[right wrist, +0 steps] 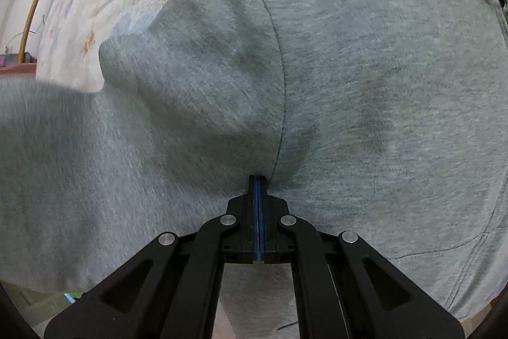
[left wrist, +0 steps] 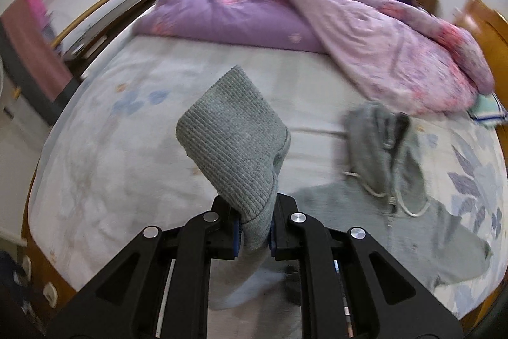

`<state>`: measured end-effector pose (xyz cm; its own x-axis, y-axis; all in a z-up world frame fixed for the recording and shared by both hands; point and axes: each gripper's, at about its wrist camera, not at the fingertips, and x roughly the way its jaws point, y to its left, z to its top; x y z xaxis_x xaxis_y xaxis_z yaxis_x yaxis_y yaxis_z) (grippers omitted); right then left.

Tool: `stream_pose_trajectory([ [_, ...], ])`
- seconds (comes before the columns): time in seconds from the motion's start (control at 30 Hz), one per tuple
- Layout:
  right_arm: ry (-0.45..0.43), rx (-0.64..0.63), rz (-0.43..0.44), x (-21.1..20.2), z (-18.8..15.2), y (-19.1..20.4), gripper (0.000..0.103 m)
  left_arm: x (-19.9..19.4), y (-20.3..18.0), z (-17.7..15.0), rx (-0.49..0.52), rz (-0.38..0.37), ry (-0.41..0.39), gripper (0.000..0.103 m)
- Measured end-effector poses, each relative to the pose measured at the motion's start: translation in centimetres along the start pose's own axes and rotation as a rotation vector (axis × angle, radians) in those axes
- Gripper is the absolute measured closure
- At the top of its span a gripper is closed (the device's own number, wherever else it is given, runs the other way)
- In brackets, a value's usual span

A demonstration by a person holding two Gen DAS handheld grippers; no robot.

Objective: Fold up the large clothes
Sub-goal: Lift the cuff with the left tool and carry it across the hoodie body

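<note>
A grey hoodie [left wrist: 387,196] lies on the bed, its hood [left wrist: 381,145] and white drawstrings bunched at the right. My left gripper [left wrist: 254,231] is shut on the hoodie's ribbed cuff [left wrist: 231,135], which stands up above the jaws, lifted over the bed. In the right wrist view the grey hoodie body [right wrist: 365,69] fills the frame. My right gripper [right wrist: 257,180] is shut, its blue pads pressed together at the fabric near a seam [right wrist: 279,104]; whether cloth is pinched between them is hidden.
The bed has a pale floral sheet [left wrist: 127,129]. A purple and pink quilt [left wrist: 285,18] is heaped at the far side. A wooden headboard [left wrist: 489,30] stands at the right. A folded striped cloth [left wrist: 485,110] lies by the quilt. Rails [left wrist: 95,2] line the left wall.
</note>
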<state>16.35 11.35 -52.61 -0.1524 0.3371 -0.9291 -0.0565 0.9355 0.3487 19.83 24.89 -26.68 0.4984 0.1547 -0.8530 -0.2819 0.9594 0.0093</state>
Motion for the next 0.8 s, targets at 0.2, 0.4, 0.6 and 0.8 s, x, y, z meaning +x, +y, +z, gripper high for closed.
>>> stream_pose_trajectory([
  [0.2, 0.034, 0.098, 0.13, -0.4, 1.3, -4.2, 0.103, -0.3, -9.8, -0.7, 0.121, -0.065, -0.004, 0.091],
  [0.4, -0.003, 0.207, 0.258, -2.5, 0.9, -10.6, 0.103, 0.8, -17.7, -3.1, 0.216, -0.111, 0.016, 0.09],
  [0.6, -0.071, 0.449, 0.369, -6.1, -1.8, -23.1, 0.103, 3.2, -25.2, -6.6, 0.346, -0.162, 0.058, 0.09],
  [0.8, -0.144, 0.705, 0.412, -9.6, -6.9, -33.6, 0.103, 7.6, -30.8, -11.9, 0.436, -0.192, 0.177, 0.09],
])
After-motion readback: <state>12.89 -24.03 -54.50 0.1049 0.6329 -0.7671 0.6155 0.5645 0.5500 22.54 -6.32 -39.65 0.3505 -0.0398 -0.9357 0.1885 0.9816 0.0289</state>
